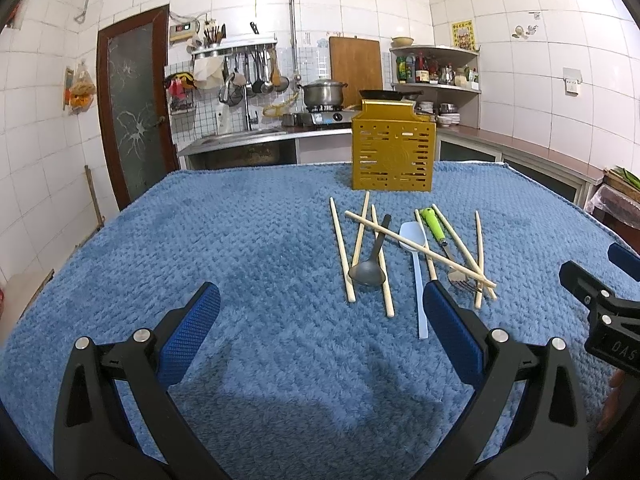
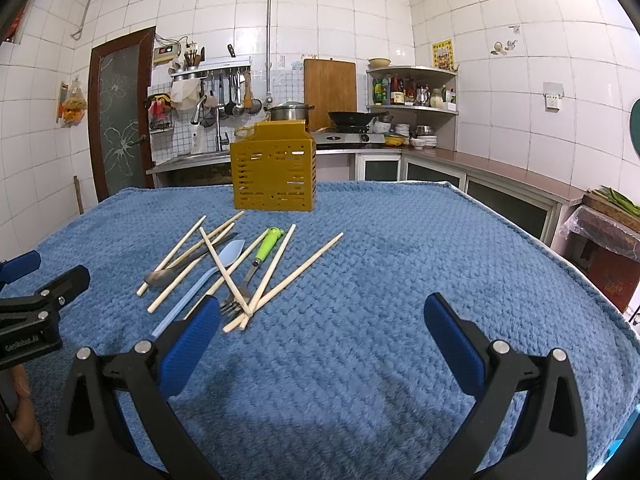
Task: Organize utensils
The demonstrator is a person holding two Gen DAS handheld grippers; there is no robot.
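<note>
A yellow slotted utensil holder (image 1: pixel 393 152) stands upright at the far side of the blue towel; it also shows in the right wrist view (image 2: pixel 274 170). In front of it lie several wooden chopsticks (image 1: pixel 340 248) (image 2: pixel 298 270), a dark metal spoon (image 1: pixel 370 268) (image 2: pixel 160 276), a pale blue plastic spoon (image 1: pixel 416 276) (image 2: pixel 230 254) and a green-handled fork (image 1: pixel 438 228) (image 2: pixel 268 246), partly crossed over one another. My left gripper (image 1: pixel 320 312) is open and empty, just short of the pile. My right gripper (image 2: pixel 324 324) is open and empty, to the right of the pile.
The blue towel (image 1: pixel 240 240) covers the whole table. Behind it are a sink, a stove with a pot (image 1: pixel 323 94) and a corner shelf with bottles (image 2: pixel 412 90). A counter (image 2: pixel 500 172) runs along the right wall.
</note>
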